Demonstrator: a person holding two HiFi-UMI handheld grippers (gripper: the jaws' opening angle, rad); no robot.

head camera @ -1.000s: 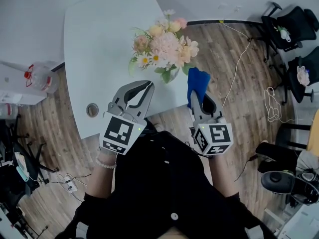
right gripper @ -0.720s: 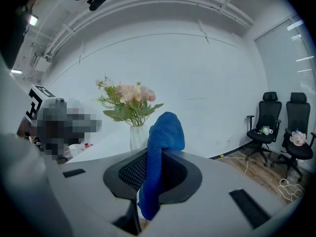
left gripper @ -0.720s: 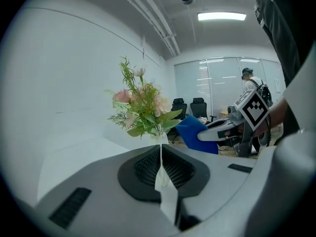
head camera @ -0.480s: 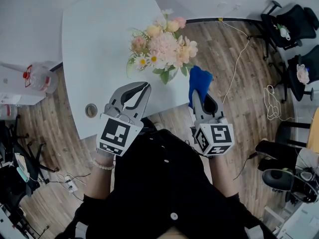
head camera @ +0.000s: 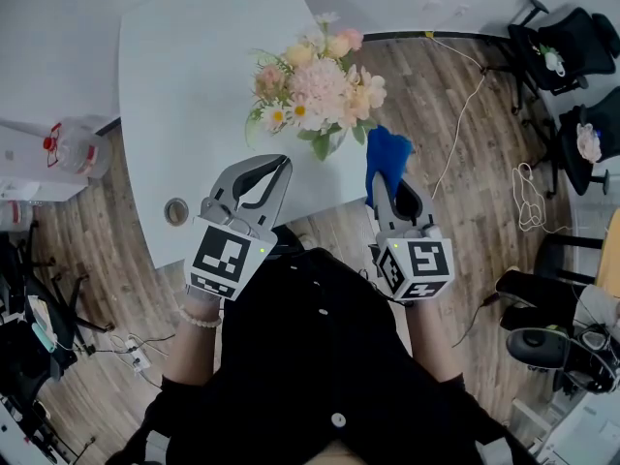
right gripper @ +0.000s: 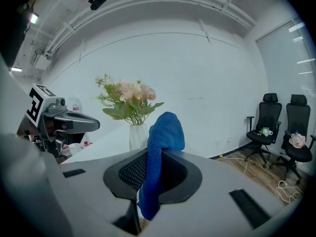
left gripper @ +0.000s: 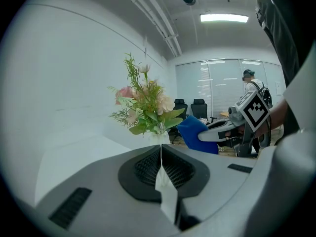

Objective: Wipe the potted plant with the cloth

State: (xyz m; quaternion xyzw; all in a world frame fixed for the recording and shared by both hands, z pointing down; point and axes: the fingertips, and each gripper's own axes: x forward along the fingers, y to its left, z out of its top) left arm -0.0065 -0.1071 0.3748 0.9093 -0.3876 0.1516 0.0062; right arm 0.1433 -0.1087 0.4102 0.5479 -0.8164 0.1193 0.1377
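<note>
Blue cloth (head camera: 387,153) is clamped between the fingers of the right gripper (head camera: 386,184) beside the potted plant (head camera: 315,90), seemingly poised for wiping, while the left gripper (head camera: 281,163), fingers together, holds nothing.

The potted plant (head camera: 315,90), pink, cream and white blooms with green leaves in a pale vase (right gripper: 137,136), stands upright near the counter's (head camera: 194,85) edge. The blue cloth (head camera: 387,153), bunched, sticks up from the right gripper's (head camera: 383,184) jaws just off that edge.
</note>
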